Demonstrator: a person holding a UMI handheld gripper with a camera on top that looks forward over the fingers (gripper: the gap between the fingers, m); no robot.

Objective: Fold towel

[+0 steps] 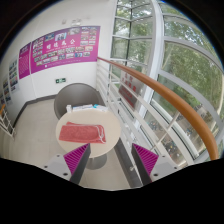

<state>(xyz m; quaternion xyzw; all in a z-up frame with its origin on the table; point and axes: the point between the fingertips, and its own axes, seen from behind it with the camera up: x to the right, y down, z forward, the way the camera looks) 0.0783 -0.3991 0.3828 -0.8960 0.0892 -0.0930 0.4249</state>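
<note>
The fingers (110, 158) hang spread and empty above the round white counter (90, 117). On it, just ahead of them, lies the pink towel (83, 132), seemingly soft, light and limp; best pinched at a near corner.

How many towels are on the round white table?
1. A pink towel lies on the round white table, beyond the open fingers of the gripper, nearer the finger on that side. No other towel shows; none seems hidden.
</note>
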